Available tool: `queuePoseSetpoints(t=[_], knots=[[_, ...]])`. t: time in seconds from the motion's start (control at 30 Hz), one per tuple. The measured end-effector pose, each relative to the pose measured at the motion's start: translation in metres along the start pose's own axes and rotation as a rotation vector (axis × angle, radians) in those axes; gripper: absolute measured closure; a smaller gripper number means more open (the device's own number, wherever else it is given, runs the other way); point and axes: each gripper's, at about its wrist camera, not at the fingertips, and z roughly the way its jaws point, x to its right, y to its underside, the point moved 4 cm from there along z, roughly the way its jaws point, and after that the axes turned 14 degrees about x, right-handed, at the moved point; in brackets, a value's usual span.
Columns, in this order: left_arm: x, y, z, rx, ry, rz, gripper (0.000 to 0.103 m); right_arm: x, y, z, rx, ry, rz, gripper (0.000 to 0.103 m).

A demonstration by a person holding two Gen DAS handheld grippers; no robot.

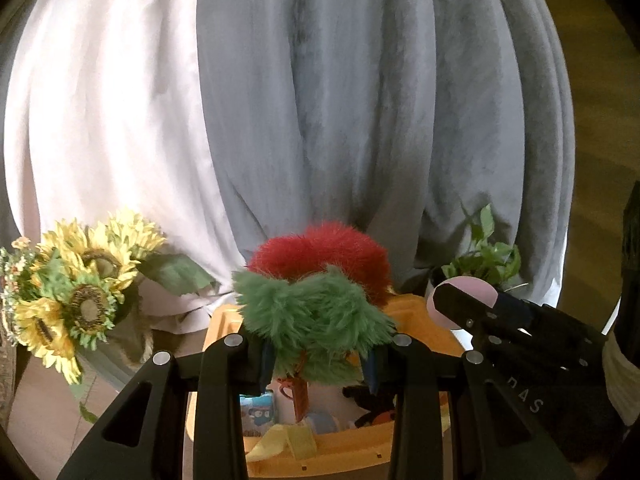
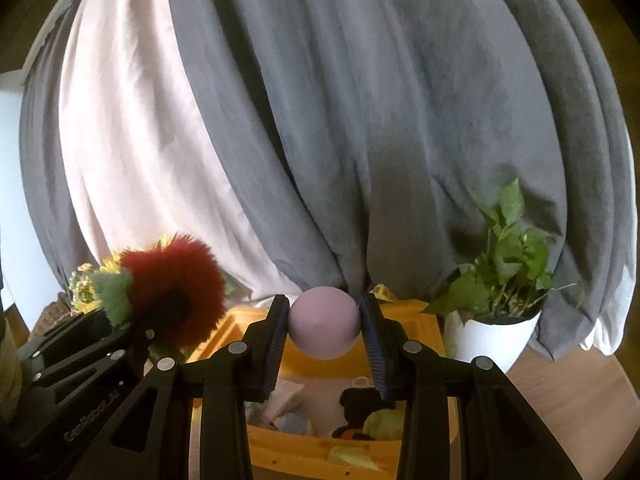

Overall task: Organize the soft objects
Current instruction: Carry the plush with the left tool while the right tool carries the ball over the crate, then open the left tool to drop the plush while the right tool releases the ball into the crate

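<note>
Transport step: left gripper (image 1: 316,354) jaws clamped on furry red-green plush (image 1: 316,292), right gripper (image 2: 324,350) jaws pinching pink ball (image 2: 323,323), both above yellow bin (image 2: 400,452). Next: lower, release inside.

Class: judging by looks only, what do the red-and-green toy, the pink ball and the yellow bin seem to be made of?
Red-and-green toy: long-pile synthetic fur, by its fuzzy, fraying outline. Pink ball: smooth and matte with a soft sheen, likely foam or rubber; the look cannot decide. Yellow bin: probably moulded plastic, with a rigid stepped rim and even glossy colour.
</note>
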Motion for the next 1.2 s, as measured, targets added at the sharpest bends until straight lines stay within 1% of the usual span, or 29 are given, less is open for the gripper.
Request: queuePoseSetpoints(t=[0.37,0.63,0.77,0.87,0.9,0.97,1.0,1.13,1.2], knots=[[-0.004,0.028,0.046,-0.09,-0.004,-0.001,0.069,0.016,0.024,0.044,-0.085,0.015,0.014,0.065],[-0.006,0.049,0.066,-0.148,-0.008,0.011,0.068,0.023,0.043,0.065,-0.151,0.026,0.012,0.065],[-0.009,0.06,0.074,-0.182,-0.006,0.005,0.066,0.026,0.054,0.078,-0.187,0.035,0.016,0.065],[-0.009,0.065,0.078,-0.198,-0.005,0.004,0.061,0.03,0.06,0.081,-0.204,0.048,0.025,0.064],[-0.009,0.066,0.078,-0.202,-0.003,0.007,0.055,0.031,0.061,0.082,-0.209,0.046,0.029,0.064],[-0.009,0.067,0.078,-0.203,-0.01,0.016,0.049,0.033,0.064,0.084,-0.221,0.049,0.032,0.061],[-0.01,0.068,0.078,-0.201,-0.015,0.018,0.049,0.035,0.065,0.085,-0.223,0.051,0.039,0.053],[-0.012,0.065,0.072,-0.19,-0.045,0.017,0.048,0.04,0.065,0.085,-0.221,0.072,0.041,0.052],[-0.014,0.061,0.066,-0.178,-0.067,0.015,0.043,0.042,0.064,0.082,-0.224,0.084,0.04,0.052]])
